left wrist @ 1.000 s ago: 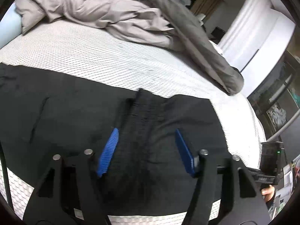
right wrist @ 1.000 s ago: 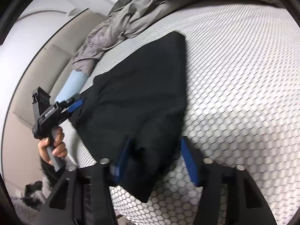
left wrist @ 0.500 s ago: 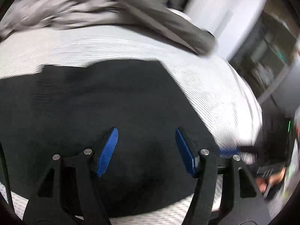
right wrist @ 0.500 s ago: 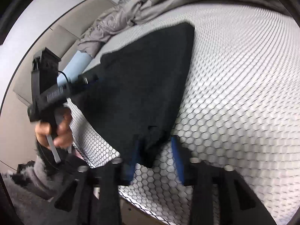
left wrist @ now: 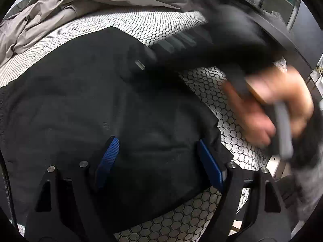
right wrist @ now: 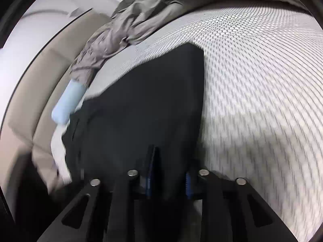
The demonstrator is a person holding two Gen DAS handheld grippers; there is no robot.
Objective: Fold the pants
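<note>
Black pants on the bed, right tongs clamped on them

We hold the left tongs point(left wrist: 159, 159) spread apart over the pants point(left wrist: 84, 104) lying on the honeycomb-patterned bed point(left wrist: 212, 84); our right tongs point(right wrist: 168, 173) pinch the cloth's near edge, grey duvet point(right wrist: 129, 26) at 12 o'clock.

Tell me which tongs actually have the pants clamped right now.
The right tongs: their blue pads are pinched on a fold of the pants. The left tongs are spread wide, with the cloth merely lying between them.
</note>
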